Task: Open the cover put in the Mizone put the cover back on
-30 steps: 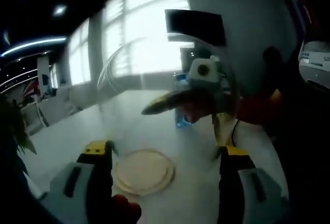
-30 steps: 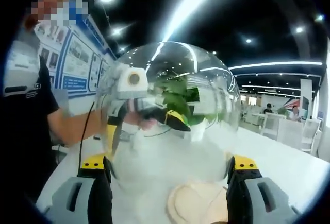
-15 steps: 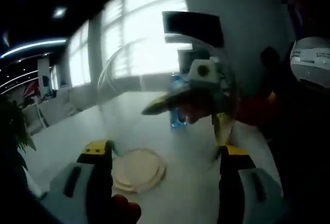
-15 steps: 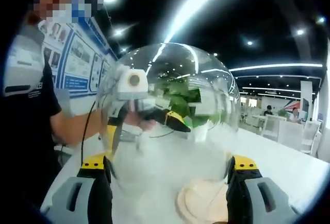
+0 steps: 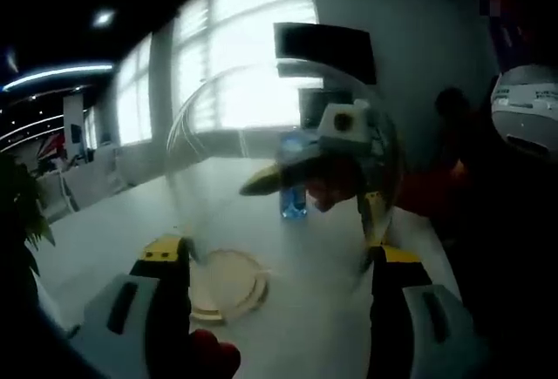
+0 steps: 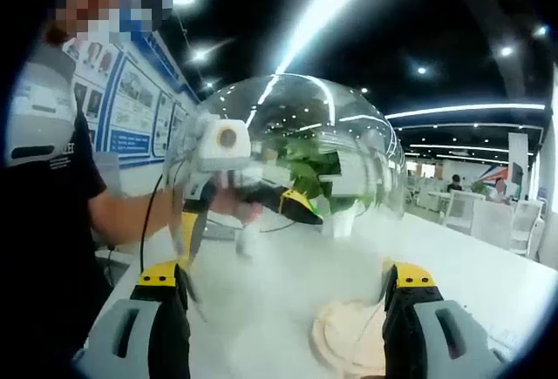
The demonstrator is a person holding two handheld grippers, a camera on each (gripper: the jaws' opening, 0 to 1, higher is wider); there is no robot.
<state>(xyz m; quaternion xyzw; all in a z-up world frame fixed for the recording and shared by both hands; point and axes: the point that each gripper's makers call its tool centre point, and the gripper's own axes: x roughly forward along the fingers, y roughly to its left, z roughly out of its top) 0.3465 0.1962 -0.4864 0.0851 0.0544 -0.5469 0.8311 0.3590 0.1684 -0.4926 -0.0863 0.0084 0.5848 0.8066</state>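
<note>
Two grippers holding clear dome cover above table, wooden base uncovered

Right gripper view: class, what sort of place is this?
Probably an open-plan office or showroom: strip ceiling lights, information posters on the wall, and white tables with more desks behind.

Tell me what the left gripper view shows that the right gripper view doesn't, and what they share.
Left gripper view alone: a blue bottle standing on the table beyond the dome, bright windows and a dark screen on the far wall.

Right gripper view alone: blue wall posters, green plant leaves seen through the dome, and ceiling strip lights.

Both: the clear dome cover held up between the two tools, the round wooden base on the white table, the opposite tool through the glass, and the person in a dark shirt.
</note>
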